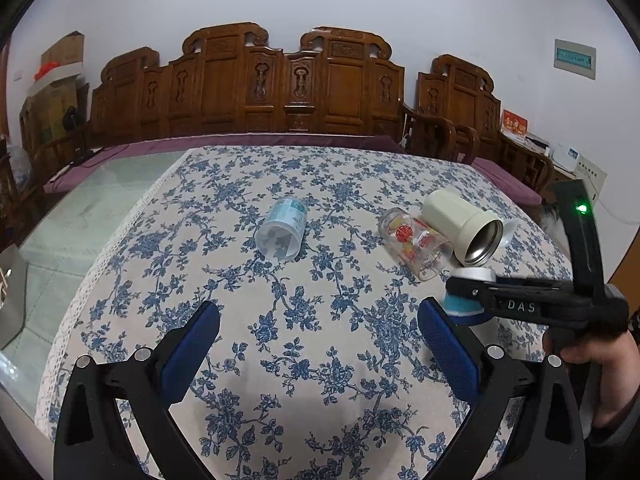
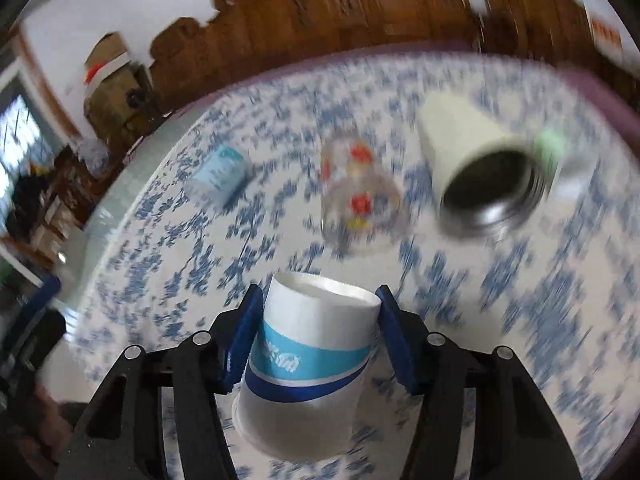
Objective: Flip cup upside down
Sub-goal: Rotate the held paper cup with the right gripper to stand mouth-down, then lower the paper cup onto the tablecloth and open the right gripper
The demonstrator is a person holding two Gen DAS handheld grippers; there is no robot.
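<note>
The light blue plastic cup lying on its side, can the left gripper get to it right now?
Probably yes. The left gripper is open and holds nothing, and only bare tablecloth lies between it and the light blue cup. The other cups lie off to its right.

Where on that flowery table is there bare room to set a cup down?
The near cloth between the left gripper and the lying blue-printed cup is bare, as is the far stretch behind it. The right side is crowded: the glass cup, cream flask and the right gripper holding the paper cup.
</note>
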